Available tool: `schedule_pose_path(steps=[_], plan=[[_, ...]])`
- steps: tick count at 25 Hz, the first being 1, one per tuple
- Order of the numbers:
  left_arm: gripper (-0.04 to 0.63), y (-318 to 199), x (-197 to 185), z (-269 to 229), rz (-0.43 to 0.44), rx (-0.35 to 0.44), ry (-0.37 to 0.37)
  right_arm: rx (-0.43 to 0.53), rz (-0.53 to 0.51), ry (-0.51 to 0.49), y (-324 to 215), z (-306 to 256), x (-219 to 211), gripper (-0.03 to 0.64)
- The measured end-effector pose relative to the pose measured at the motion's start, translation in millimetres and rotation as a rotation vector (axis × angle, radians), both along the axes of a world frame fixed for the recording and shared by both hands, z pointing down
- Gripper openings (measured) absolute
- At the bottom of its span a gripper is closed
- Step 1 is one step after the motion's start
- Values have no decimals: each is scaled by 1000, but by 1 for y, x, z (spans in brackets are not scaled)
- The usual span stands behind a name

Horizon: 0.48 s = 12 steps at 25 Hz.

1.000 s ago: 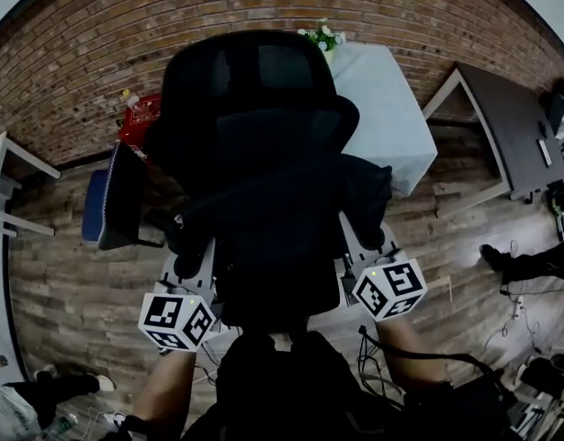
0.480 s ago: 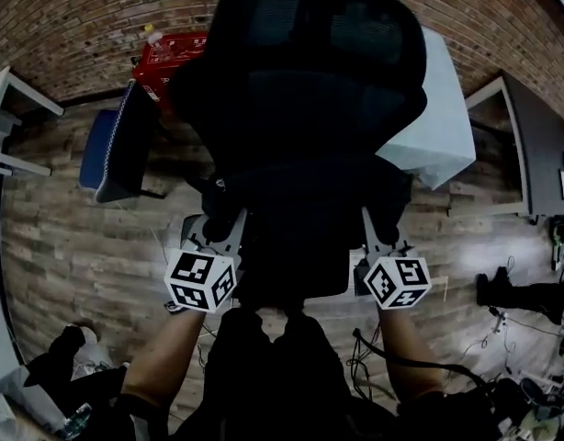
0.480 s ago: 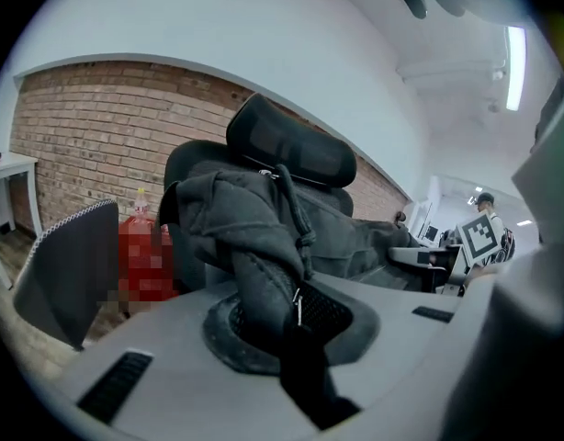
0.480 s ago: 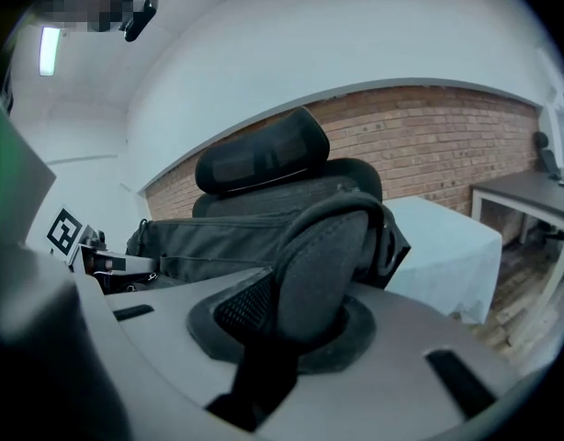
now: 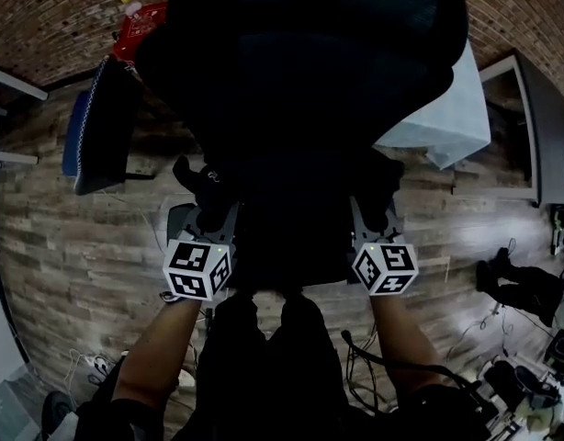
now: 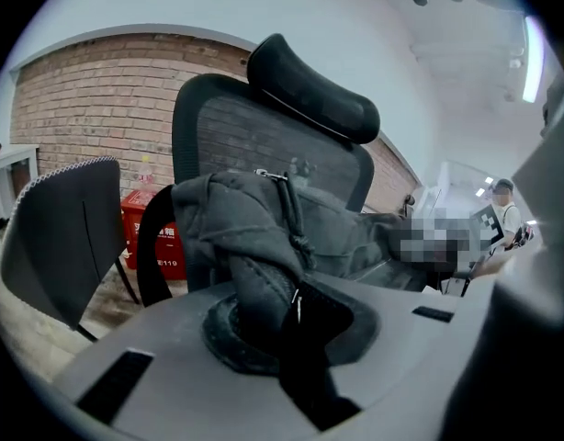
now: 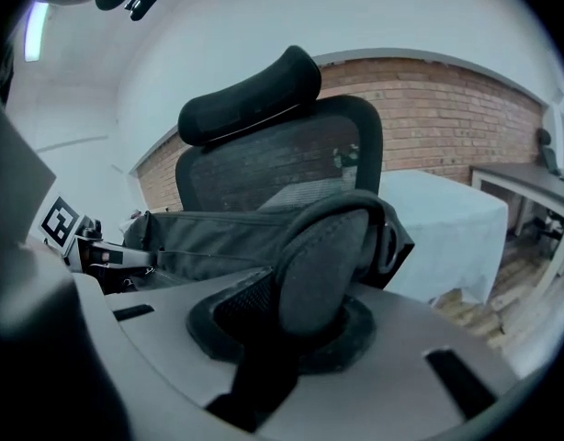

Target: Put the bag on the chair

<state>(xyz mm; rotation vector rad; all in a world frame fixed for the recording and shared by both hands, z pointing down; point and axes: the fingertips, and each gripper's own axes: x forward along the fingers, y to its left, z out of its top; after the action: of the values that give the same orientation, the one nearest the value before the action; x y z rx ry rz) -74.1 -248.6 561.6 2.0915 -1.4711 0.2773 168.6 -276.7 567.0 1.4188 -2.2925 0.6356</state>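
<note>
Left gripper view: crumpled dark grey bag (image 6: pixel 234 220)

The bag (image 7: pixel 218 232) is soft dark grey fabric, stretched sideways just in front of the chair (image 6: pixel 291 90), a black office chair standing upright with a mesh back and a curved headrest. The left gripper (image 5: pixel 211 217) clamps its bunched end and the right gripper (image 5: pixel 372 211) its padded strap (image 7: pixel 323 255). Whether it touches the seat cannot be told.

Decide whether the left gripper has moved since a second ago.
Yes, downward: the left gripper now sits lower against the black chair, holding the bag.
</note>
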Motion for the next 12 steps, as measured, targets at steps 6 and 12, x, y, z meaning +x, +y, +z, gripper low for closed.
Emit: schedule_pose_path(steps=[6,12], plan=[[51,4,-3,49,-42,-91,-14,-58,-32,58,0,47,-4,86],[51,15,-15,97,-88,-170,-31,-97,-76,125,6,95,-19,86]])
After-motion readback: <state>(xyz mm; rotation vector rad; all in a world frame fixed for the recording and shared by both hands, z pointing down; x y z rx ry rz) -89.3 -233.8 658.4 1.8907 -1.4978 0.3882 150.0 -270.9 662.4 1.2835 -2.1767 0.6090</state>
